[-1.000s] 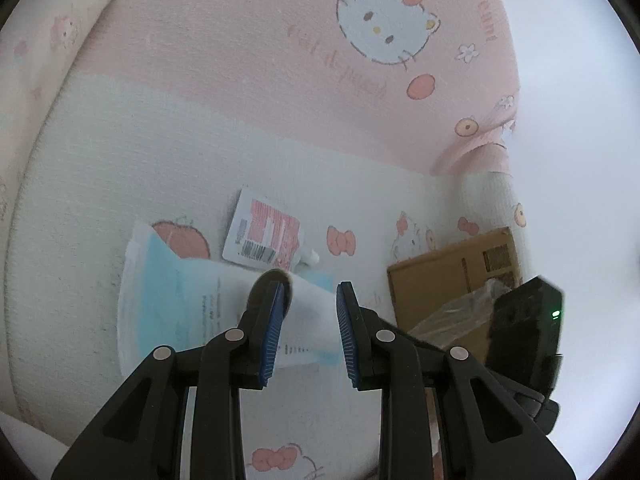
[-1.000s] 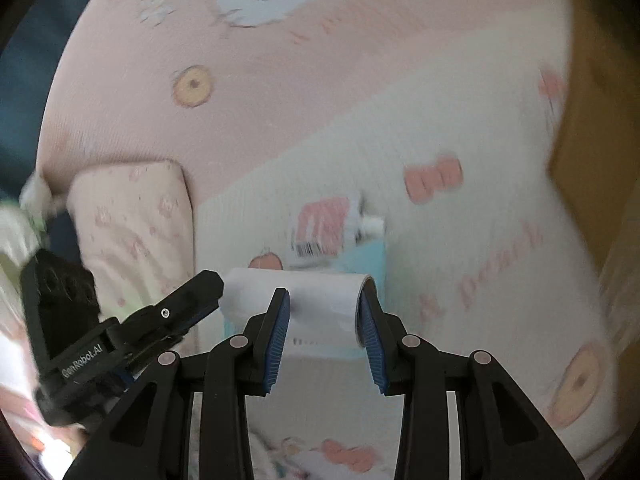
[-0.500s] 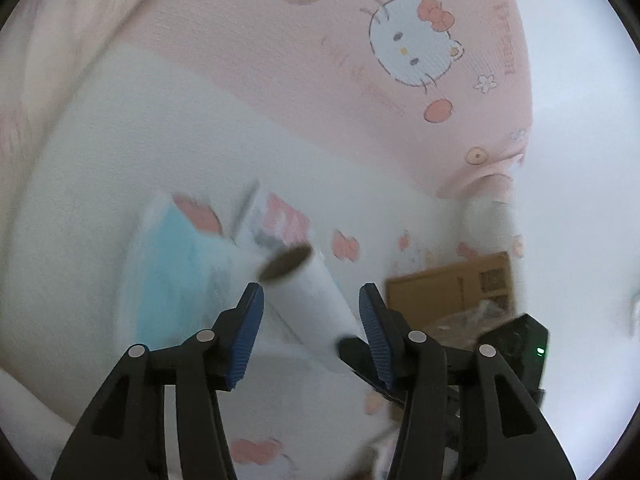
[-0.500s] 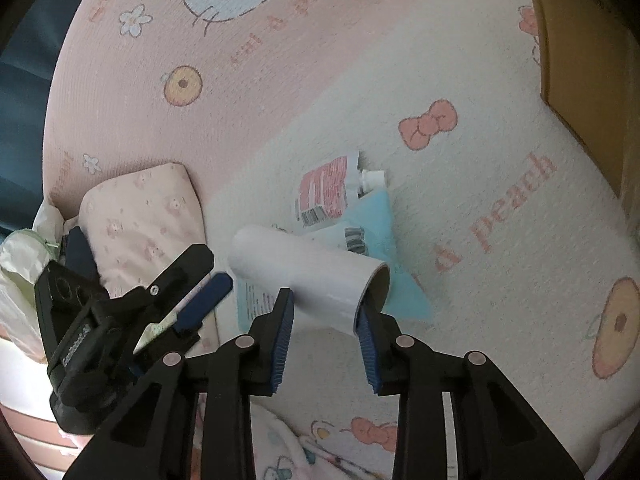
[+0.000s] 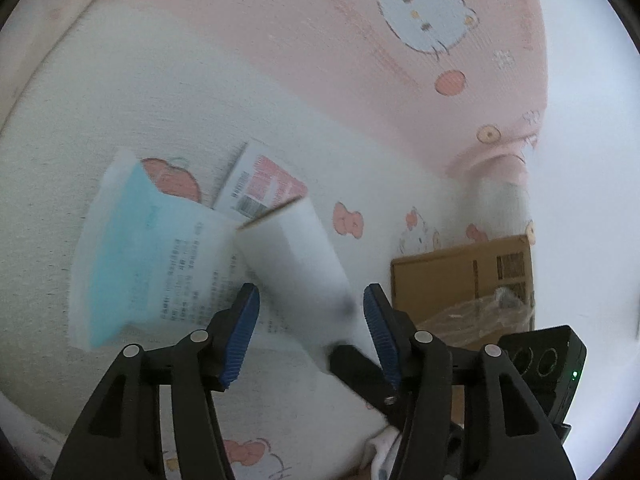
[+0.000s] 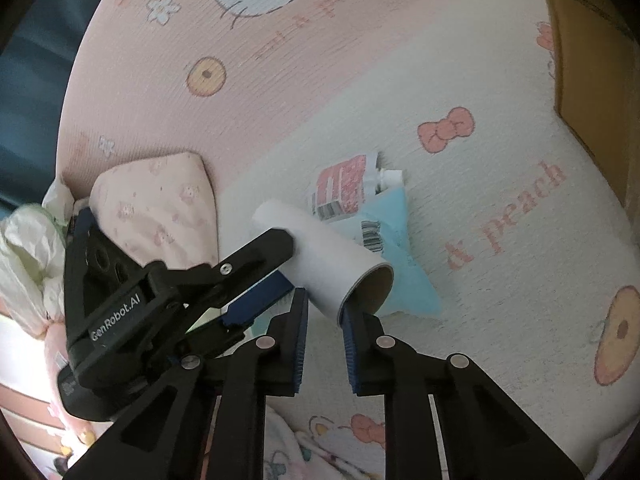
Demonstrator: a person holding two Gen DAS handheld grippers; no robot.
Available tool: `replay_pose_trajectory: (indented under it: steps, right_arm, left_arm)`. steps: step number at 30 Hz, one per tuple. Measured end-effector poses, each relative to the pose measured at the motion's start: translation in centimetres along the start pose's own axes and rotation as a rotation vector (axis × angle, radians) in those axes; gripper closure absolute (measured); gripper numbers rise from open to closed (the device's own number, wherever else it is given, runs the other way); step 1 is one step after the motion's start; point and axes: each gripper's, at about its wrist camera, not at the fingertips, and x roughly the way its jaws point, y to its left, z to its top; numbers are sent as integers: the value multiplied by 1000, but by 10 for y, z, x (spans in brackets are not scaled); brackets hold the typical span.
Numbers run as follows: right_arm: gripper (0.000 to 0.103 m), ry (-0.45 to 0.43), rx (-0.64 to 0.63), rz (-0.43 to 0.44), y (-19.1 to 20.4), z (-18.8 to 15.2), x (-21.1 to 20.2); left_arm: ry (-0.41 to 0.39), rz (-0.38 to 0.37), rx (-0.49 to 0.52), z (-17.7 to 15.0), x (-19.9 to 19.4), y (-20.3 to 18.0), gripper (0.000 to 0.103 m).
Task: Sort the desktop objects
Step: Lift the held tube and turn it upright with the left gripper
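Gripping the white paper roll (image 6: 320, 258) at its open end, right gripper (image 6: 324, 326) just closed on its rim, left gripper (image 5: 312, 330) just spread wide — 2 pads clear of the roll, blue packet (image 6: 400, 248) beneath, red-label sachet (image 6: 344, 188) beyond, cardboard box (image 5: 460, 276) farther right.

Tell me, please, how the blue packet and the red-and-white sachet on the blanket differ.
The blue packet is clearly larger than the red-and-white sachet. The blue packet is pale blue with black print, while the sachet has a red panel. The sachet ends in a white cap; the packet shows none. Both lie flat on the blanket and carry barcodes.
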Motion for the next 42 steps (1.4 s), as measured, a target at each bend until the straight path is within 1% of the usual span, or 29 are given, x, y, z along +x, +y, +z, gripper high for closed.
replay_pose_trajectory:
  steps: [3, 5, 6, 7, 11, 14, 15, 17, 18, 19, 20, 23, 25, 27, 31, 33, 34, 36, 39, 40, 42]
  right_arm:
    - [90, 10, -27, -25, 4, -3, 2]
    - [90, 27, -54, -52, 8, -6, 5]
    - [90, 38, -59, -56, 9, -7, 6]
    - [90, 48, -65, -64, 10, -8, 7]
    - [89, 73, -154, -156, 24, -12, 0]
    - [89, 66, -228, -184, 35, -8, -15]
    - [89, 49, -248, -188, 38, -5, -21]
    - [82, -8, -279, -204, 38, 1, -35]
    - [68, -24, -294, -207, 37, 4, -37]
    - [50, -32, -303, -208, 34, 7, -38]
    - [48, -24, -302, -211, 30, 11, -36]
    - [48, 1, -213, -209, 7, 19, -30]
    - [48, -9, -147, -180, -10, 23, -30]
    - [48, -25, -115, -145, -18, 27, -31]
    - [48, -52, -126, -81, -16, 30, -33]
    - [48, -51, -135, -83, -12, 32, -30]
    - [52, -48, -142, -88, -10, 33, -25]
    - [59, -29, -184, -63, -5, 31, -21]
    - [60, 8, -264, -59, 4, 25, -11]
    - [61, 19, -275, -65, 5, 24, -7]
    - [61, 32, -269, -48, 4, 23, -2]
  left_arm:
    - [9, 15, 31, -1, 5, -5, 42]
    - [1, 24, 34, -2, 6, -4, 43]
    - [-1, 34, 32, -2, 7, -4, 51]
    - [1, 57, 33, -3, 7, -3, 53]
    - [7, 48, 30, -3, 7, -2, 54]
    - [5, 55, 42, -3, 8, -3, 54]
    - [4, 57, 46, -2, 8, -3, 53]
    - [2, 59, 52, -3, 8, -4, 53]
    - [1, 57, 52, -3, 8, -4, 53]
    - [1, 54, 51, -2, 7, -3, 53]
    - [1, 53, 51, -3, 7, -2, 53]
    - [-3, 56, 62, -5, 7, -3, 53]
    - [-5, 59, 72, -6, 7, -4, 53]
    - [-9, 57, 77, -7, 7, -4, 53]
    - [-14, 59, 91, -7, 6, -4, 53]
    - [-15, 66, 104, -9, 6, -6, 54]
    - [-15, 68, 107, -9, 6, -7, 54]
    - [-14, 70, 114, -8, 6, -7, 54]
    - [-15, 73, 119, -8, 4, -6, 55]
    - [-21, 81, 123, -8, 2, -5, 55]
    - [-22, 73, 115, -7, 0, -4, 55]
